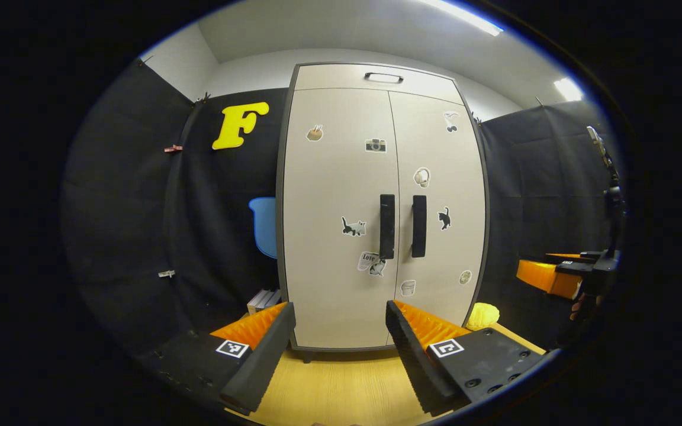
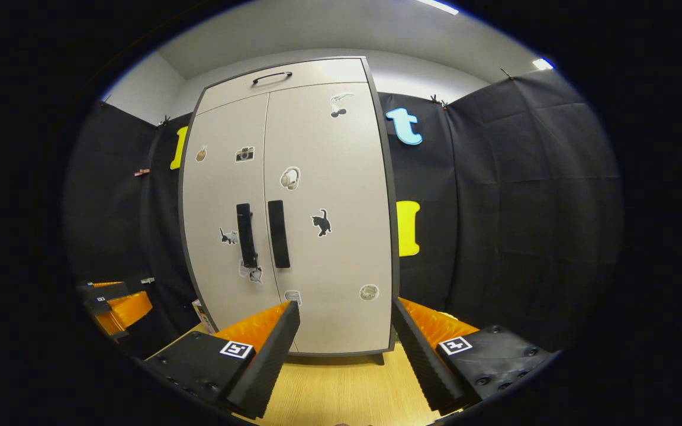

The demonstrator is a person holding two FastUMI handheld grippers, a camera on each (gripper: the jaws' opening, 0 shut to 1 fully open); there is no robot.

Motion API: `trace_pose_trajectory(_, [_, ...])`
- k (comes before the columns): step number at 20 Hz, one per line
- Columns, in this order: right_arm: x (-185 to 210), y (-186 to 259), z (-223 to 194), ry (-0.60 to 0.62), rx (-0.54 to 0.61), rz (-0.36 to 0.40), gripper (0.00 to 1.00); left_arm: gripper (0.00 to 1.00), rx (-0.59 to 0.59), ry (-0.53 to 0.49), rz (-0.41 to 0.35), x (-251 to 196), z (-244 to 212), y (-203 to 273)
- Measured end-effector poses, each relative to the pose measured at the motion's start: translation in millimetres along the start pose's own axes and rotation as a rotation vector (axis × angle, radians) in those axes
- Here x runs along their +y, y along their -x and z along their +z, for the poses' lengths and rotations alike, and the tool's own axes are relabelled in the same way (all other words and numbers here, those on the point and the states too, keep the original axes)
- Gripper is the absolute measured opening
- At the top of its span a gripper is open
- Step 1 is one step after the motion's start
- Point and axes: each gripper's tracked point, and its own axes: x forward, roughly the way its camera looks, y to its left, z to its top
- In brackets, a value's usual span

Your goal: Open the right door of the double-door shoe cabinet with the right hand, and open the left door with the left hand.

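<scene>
Left gripper view: the left gripper (image 1: 338,355), fingers wide, faces the closed shoe cabinet (image 1: 341,284) straight ahead, well apart.

Right gripper view: the right gripper (image 2: 344,355), fingers wide; it should approach the right door handle (image 2: 278,234) squarely, straddling it before closing.

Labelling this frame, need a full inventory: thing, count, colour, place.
shoe cabinet: 1, beige with dark frame, centre, both doors shut
door handles: 2, black, upright, either side of the centre seam
top drawer handle: 1, black, above the doors
stickers: several, mixed, on both doors
blue chair: 1, left of cabinet
yellow object: 1, floor, right of cabinet
floor: wood, yellow
left gripper: orange and black, open
right gripper: orange and black, open
</scene>
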Motion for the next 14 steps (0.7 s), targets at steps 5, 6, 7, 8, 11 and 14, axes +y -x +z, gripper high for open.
trace_pose_trajectory(5, [2, -3, 1, 0.008, 0.002, -0.004, 0.98, 0.95, 0.003, 0.005, 0.000, 1, -2, -3])
trace_pose_trajectory(6, [4, -4, 2, 0.011, 0.002, -0.002, 0.98, 0.95, 0.005, 0.006, -0.002, 2, -3, -3])
trace_pose_trajectory(7, [5, -5, 3, 0.014, 0.002, -0.001, 0.98, 0.95, 0.008, 0.004, -0.003, 2, -4, -3])
trace_pose_trajectory(8, [8, -8, 5, 0.013, -0.002, 0.001, 0.98, 0.95, 0.011, 0.001, -0.002, 3, -5, -3])
trace_pose_trajectory(11, [18, -15, 14, 0.009, -0.017, 0.016, 0.98, 0.95, 0.020, 0.003, -0.001, 7, -7, -3])
trace_pose_trajectory(14, [31, -26, 23, -0.007, -0.023, 0.036, 0.98, 0.95, 0.021, 0.015, 0.006, 13, -9, -1])
